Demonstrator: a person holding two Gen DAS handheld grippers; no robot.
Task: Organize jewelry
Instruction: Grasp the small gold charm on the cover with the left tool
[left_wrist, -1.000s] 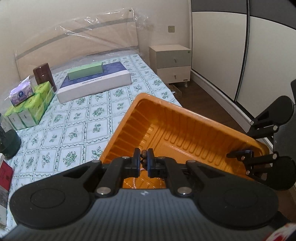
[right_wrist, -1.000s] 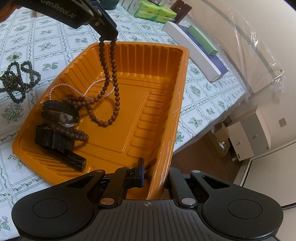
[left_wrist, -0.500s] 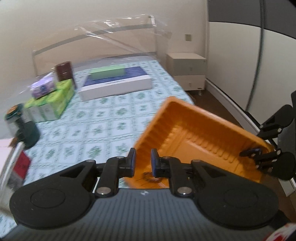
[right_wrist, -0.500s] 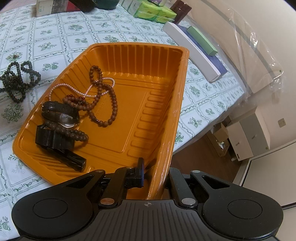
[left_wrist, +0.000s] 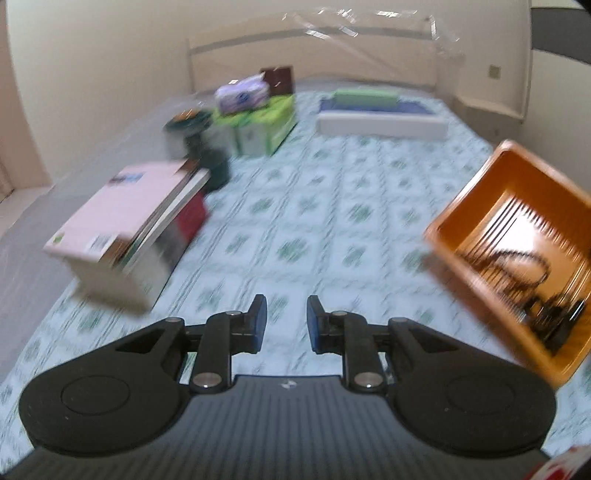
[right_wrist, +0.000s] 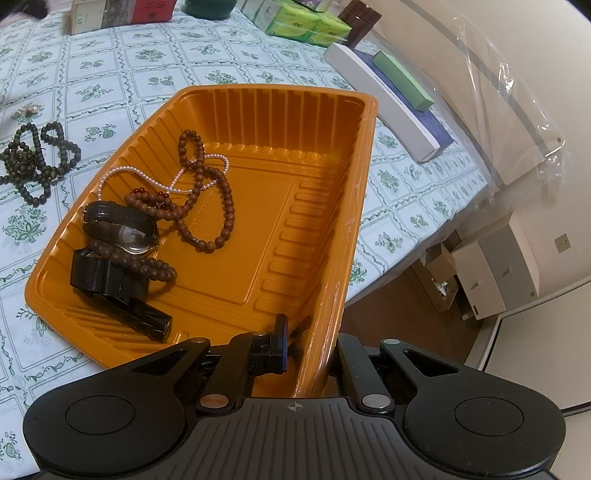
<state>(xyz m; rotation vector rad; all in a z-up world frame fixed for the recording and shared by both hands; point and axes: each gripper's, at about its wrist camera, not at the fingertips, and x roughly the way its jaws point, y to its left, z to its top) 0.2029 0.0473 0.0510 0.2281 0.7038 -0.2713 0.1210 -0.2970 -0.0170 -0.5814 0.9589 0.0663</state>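
Note:
An orange plastic tray (right_wrist: 325, 206) lies on the bed. It holds a brown bead necklace (right_wrist: 212, 192), a thin pearl strand (right_wrist: 136, 171), a wristwatch (right_wrist: 122, 227), a bead bracelet (right_wrist: 147, 262) and a black tube (right_wrist: 144, 317). A dark bead strand (right_wrist: 33, 162) lies on the sheet left of the tray. My right gripper (right_wrist: 310, 347) is shut on the tray's near wall. My left gripper (left_wrist: 283, 321) is open and empty above the sheet, with the tray (left_wrist: 476, 206) at its right; that view is blurred.
A stack of books (left_wrist: 129, 229), a dark green jar (left_wrist: 199, 147), green tissue packs (left_wrist: 262, 122) and a long white box (left_wrist: 380, 118) stand on the bed. A bedside cabinet (right_wrist: 495, 269) stands on the wood floor beyond the bed edge.
My left gripper opened and dropped the brown bead necklace into the tray, then swung away to the left. My right gripper has kept its hold on the tray wall.

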